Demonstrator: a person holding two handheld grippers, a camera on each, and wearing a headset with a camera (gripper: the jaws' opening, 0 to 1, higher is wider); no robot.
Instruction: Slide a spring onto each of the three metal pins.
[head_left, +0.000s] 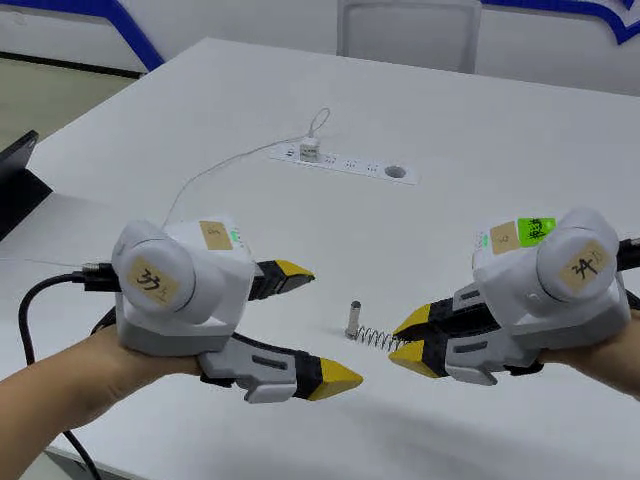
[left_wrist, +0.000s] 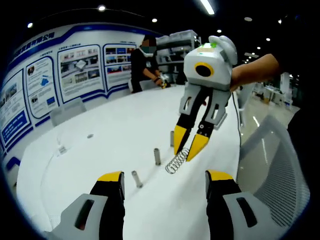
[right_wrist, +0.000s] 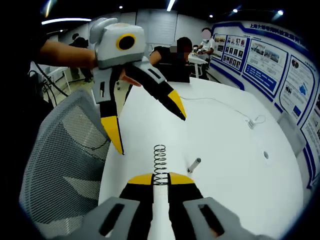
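A small coil spring (head_left: 378, 338) juts out level from my right gripper (head_left: 408, 343), which is shut on one end of it. In the right gripper view the spring (right_wrist: 160, 162) points forward from the closed tips of the right gripper (right_wrist: 156, 179). One short metal pin (head_left: 353, 318) stands upright on the white table just beyond the spring's free end. The left gripper view has two upright pins (left_wrist: 157, 156) (left_wrist: 136, 178) near the spring (left_wrist: 175, 161). My left gripper (head_left: 318, 324) is open, with nothing between its jaws, to the left of the pin.
A white power strip (head_left: 340, 163) with a plugged-in charger and thin cable lies farther back on the table (head_left: 480, 140). A grey mesh chair (left_wrist: 280, 165) sits at the table's near edge. People stand in the background (left_wrist: 145, 62).
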